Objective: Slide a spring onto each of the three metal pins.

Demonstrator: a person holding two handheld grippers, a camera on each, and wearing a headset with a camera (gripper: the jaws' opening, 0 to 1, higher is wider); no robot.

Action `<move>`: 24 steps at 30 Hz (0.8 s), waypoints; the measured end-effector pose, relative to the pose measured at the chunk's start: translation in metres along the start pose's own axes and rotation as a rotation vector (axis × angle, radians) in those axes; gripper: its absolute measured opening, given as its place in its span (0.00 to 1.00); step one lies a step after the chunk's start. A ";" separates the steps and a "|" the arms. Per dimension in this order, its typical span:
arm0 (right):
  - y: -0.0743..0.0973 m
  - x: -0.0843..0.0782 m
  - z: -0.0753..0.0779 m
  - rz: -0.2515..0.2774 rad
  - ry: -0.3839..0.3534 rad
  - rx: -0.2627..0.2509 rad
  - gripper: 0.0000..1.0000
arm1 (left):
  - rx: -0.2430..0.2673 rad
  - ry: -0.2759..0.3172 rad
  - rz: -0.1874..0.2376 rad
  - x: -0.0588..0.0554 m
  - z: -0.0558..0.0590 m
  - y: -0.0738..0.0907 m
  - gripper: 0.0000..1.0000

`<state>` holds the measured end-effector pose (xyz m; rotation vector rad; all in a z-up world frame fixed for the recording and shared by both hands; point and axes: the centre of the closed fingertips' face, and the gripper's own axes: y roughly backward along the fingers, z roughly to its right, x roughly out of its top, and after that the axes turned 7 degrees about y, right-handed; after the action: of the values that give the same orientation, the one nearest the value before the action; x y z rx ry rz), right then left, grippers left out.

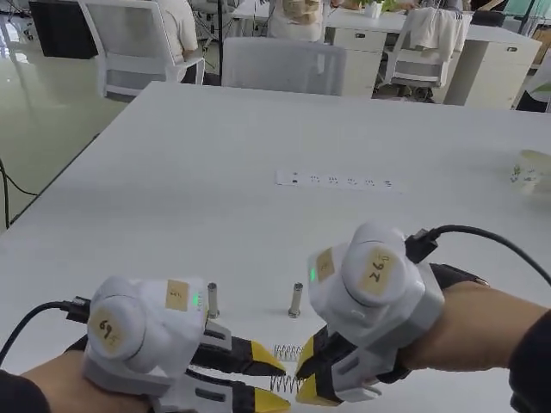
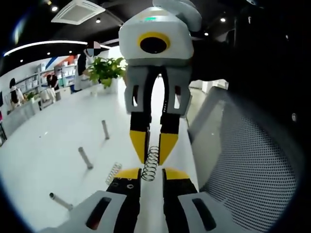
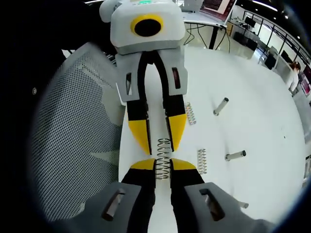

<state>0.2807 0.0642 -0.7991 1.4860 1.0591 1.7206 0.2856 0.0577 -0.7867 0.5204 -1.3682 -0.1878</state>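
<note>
Two metal pins [image 1: 212, 301] [image 1: 295, 299] stand upright on the white table [image 1: 258, 138], both bare. The left gripper view shows three pins [image 2: 105, 129] [image 2: 85, 158] [image 2: 60, 201]. My two grippers face each other tip to tip near the table's front edge. A spring [image 3: 164, 158] [image 2: 151, 162] [image 1: 284, 383] lies along the jaws of my right gripper [image 3: 163, 165] [image 1: 303, 383], which is shut on it. Its other end reaches between the slightly parted fingers of my left gripper [image 2: 152, 174] [image 1: 280, 385]. Two loose springs [image 3: 189, 112] [image 3: 201, 160] lie beside the pins.
A white power strip [image 1: 338, 181] lies mid-table, and a paper cup [image 1: 531, 172] stands at the right edge. Office chairs [image 1: 284, 64] line the far side. A mesh chair back [image 2: 243, 160] is close behind the grippers. Open tabletop stretches beyond the pins.
</note>
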 end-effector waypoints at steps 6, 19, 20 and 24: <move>-0.001 -0.001 -0.003 -0.005 0.015 0.016 0.08 | -0.002 -0.023 -0.012 -0.002 0.000 -0.001 0.03; -0.001 -0.002 -0.005 0.007 0.016 0.028 0.08 | -0.005 -0.064 -0.040 -0.006 0.003 -0.003 0.02; -0.001 -0.002 -0.005 0.010 0.015 0.029 0.08 | -0.007 -0.065 -0.041 -0.006 0.003 -0.003 0.02; -0.002 -0.001 -0.005 0.021 0.011 0.030 0.08 | -0.008 -0.068 -0.048 -0.007 0.003 -0.002 0.01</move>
<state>0.2755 0.0631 -0.8019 1.5135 1.0831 1.7361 0.2817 0.0581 -0.7934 0.5446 -1.4210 -0.2518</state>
